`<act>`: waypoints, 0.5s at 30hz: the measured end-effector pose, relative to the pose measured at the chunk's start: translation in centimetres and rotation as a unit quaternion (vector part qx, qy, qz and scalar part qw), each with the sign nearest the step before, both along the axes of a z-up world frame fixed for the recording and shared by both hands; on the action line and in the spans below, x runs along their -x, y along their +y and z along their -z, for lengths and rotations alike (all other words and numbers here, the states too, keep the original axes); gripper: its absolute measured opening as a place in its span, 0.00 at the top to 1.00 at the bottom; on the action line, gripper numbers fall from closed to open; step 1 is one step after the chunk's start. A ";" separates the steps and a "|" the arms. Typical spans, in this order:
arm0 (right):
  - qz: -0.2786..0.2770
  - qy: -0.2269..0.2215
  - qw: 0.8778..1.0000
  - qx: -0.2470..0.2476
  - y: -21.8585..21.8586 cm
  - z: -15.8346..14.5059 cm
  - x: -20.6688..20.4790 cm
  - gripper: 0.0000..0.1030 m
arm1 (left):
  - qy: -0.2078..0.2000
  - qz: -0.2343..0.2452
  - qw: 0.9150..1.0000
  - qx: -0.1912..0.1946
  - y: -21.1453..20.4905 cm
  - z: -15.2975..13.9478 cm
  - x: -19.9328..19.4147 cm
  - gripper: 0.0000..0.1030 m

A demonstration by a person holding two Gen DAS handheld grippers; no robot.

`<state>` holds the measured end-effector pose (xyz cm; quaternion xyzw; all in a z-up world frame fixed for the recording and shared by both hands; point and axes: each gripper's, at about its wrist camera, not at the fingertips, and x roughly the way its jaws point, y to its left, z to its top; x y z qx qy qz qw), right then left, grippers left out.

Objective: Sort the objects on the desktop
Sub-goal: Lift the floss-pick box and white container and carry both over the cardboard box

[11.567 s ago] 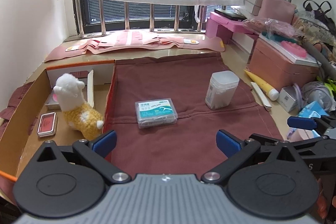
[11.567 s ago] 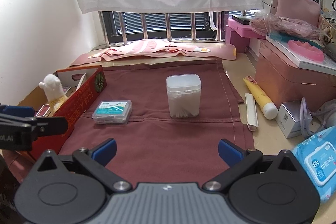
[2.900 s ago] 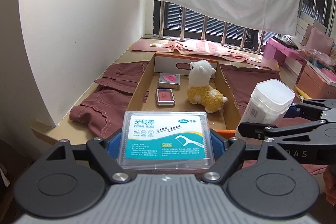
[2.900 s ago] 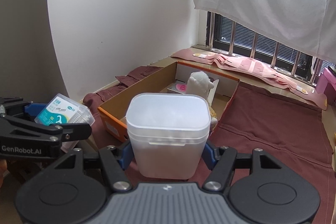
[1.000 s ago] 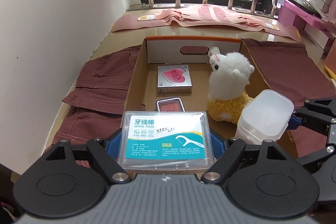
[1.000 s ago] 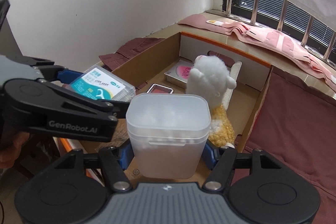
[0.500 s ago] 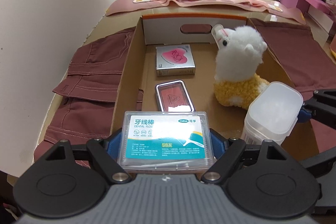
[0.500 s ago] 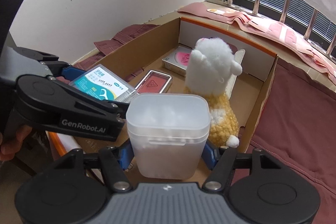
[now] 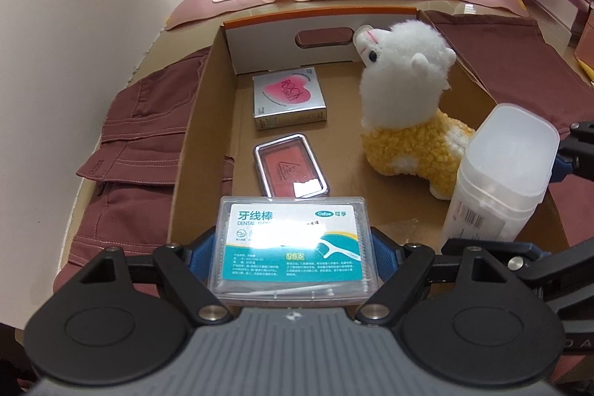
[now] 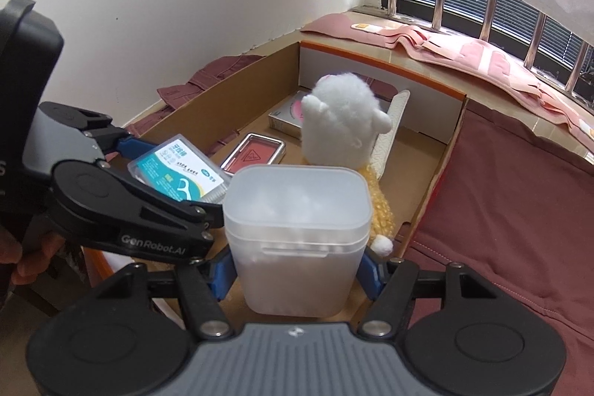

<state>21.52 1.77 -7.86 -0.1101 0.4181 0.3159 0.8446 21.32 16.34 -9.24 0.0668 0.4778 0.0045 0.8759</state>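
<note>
My left gripper (image 9: 293, 247) is shut on a clear dental floss box (image 9: 293, 244) with a teal label, held over the near end of the open cardboard box (image 9: 208, 91). My right gripper (image 10: 297, 266) is shut on a frosted plastic cotton swab jar (image 10: 297, 240), held over the same near end, just right of the floss box. The jar also shows in the left wrist view (image 9: 501, 169), and the floss box in the right wrist view (image 10: 182, 173).
Inside the cardboard box lie a silver box with a pink heart (image 9: 287, 97), a red compact in a metal case (image 9: 291, 166) and a white and yellow alpaca plush (image 9: 408, 106). Maroon cloth (image 10: 519, 210) covers the desk to the right. A wall stands at the left.
Both grippers have moved forward and lower over the cardboard box with their loads. The box contents look nearer and larger now.
</note>
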 end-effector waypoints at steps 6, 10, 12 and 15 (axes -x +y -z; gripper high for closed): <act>-0.008 -0.014 1.000 0.004 -0.2 -0.2 0.2 0.38 | 0.015 -0.003 1.000 -0.007 -0.1 1.0 -0.5 0.20; -0.011 -0.021 1.000 0.003 -0.3 -0.4 0.2 0.38 | 0.020 -0.002 1.000 -0.012 -0.3 1.4 -0.7 0.20; -0.012 -0.022 1.000 0.001 -0.4 -0.5 0.2 0.38 | 0.020 -0.003 1.000 -0.011 -0.4 1.4 -0.8 0.20; -0.014 -0.023 1.000 -0.001 -0.5 -0.6 0.2 0.38 | 0.022 -0.001 1.000 -0.013 -0.7 1.6 -0.8 0.20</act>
